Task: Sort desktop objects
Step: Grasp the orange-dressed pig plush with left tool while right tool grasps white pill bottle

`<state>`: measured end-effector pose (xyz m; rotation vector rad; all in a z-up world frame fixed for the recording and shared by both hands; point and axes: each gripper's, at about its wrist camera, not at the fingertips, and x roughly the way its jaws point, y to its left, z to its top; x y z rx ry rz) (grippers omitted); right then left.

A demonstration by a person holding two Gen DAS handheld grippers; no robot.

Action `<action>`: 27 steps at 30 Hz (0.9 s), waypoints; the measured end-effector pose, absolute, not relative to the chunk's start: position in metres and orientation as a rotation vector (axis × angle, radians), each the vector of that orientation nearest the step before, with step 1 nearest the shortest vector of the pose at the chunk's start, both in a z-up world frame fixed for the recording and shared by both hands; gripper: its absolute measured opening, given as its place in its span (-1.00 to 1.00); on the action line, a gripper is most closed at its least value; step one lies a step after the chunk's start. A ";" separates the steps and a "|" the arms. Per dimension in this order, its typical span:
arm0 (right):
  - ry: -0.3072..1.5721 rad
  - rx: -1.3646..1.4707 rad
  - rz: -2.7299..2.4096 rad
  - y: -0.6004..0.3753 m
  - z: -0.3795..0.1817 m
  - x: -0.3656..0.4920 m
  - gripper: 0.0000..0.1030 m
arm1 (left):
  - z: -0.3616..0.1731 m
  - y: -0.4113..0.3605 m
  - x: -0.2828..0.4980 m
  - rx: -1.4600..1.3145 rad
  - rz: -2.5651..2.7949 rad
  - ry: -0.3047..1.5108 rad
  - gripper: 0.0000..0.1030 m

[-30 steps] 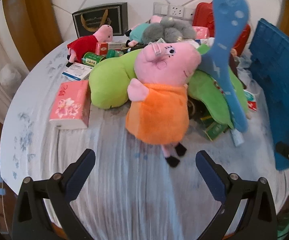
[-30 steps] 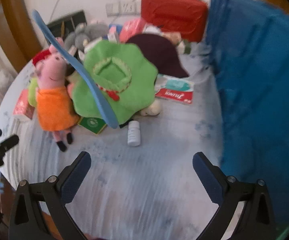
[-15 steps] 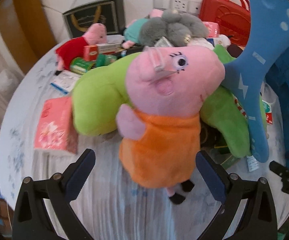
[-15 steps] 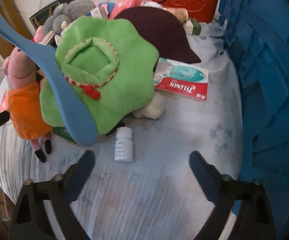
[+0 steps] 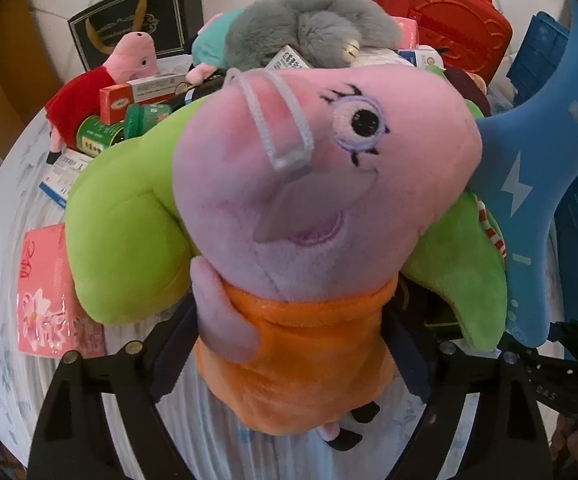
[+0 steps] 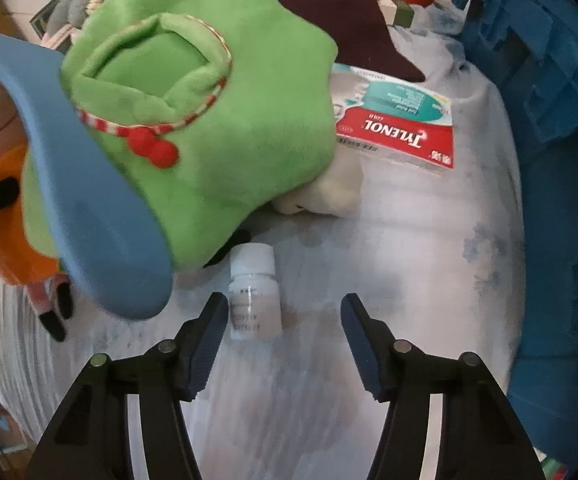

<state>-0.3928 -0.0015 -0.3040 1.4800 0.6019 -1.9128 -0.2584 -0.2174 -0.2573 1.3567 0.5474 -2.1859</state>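
Note:
A pink pig plush in an orange dress [image 5: 301, 332] fills the left wrist view, leaning on a green plush cushion [image 5: 125, 240]. My left gripper [image 5: 289, 320] straddles the dress. Its jaws are closing, its fingertips are hidden behind the dress flanks, and the fabric does not look squeezed. In the right wrist view a small white pill bottle [image 6: 255, 296] lies on the cloth. My right gripper [image 6: 283, 304] is over it with its jaws closing. The bottle's lower end sits just inside the left finger [image 6: 205, 340], with a gap to the right one.
A blue plastic paddle [image 6: 89, 200] leans over the green cushion [image 6: 209, 120]. A Tylenol box [image 6: 401, 128] and a dark cap [image 6: 329, 12] lie behind the bottle. A blue crate [image 6: 561, 160] walls the right side. At the left lie a pink tissue pack [image 5: 45, 292] and a red-dressed pig [image 5: 89, 96].
Both grippers came down and in. The orange-dressed pig grew to fill the left view and now sits between the left fingers. The right jaws narrowed around the white bottle.

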 end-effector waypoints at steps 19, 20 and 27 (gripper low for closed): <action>0.599 1.340 -2.023 0.021 -0.260 -0.379 -0.47 | -0.211 -0.206 -0.213 1.235 -2.255 0.526 -0.59; 0.594 1.338 -2.029 0.020 -0.256 -0.378 -0.47 | -0.212 -0.206 -0.211 1.240 -2.254 0.525 -0.59; 0.561 1.347 -2.057 0.018 -0.253 -0.385 -0.47 | -0.202 -0.210 -0.203 1.214 -2.255 0.545 0.29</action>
